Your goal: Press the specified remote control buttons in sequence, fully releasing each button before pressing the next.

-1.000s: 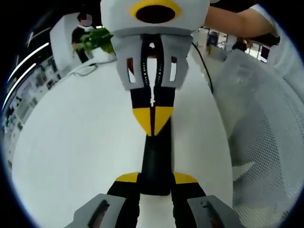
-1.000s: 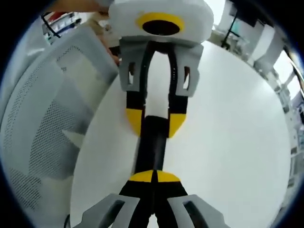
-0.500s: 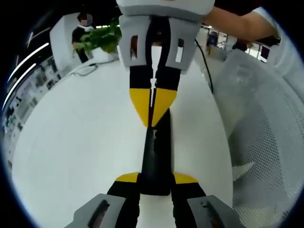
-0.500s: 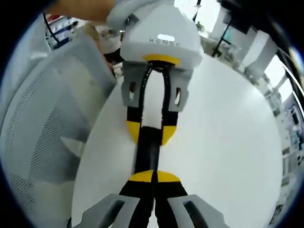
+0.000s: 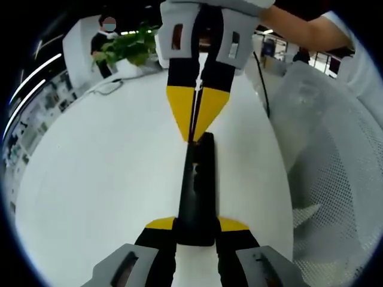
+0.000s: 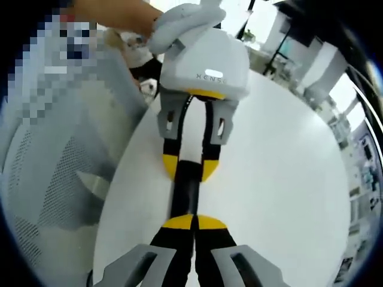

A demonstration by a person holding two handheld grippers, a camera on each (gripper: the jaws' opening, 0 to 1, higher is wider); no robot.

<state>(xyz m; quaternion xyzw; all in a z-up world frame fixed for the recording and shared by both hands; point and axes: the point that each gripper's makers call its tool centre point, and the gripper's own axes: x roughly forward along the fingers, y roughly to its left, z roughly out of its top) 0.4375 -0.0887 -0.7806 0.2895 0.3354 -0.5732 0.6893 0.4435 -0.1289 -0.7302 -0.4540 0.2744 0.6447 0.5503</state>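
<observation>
left gripper (image 5: 196, 224) clamps the black remote (image 5: 197, 185); right gripper (image 6: 194, 222) closed, tips on it.

The right gripper (image 6: 192, 222) has its yellow tips pressed together over a black remote control (image 6: 185, 192). The left gripper (image 6: 190, 169) clamps the remote's far end above the white tabletop (image 6: 281, 179). A mesh chair (image 6: 54, 173) stands beside.

Each tool (image 5: 196, 230) has grey frames, black jaws with yellow tips and a white housing.
</observation>
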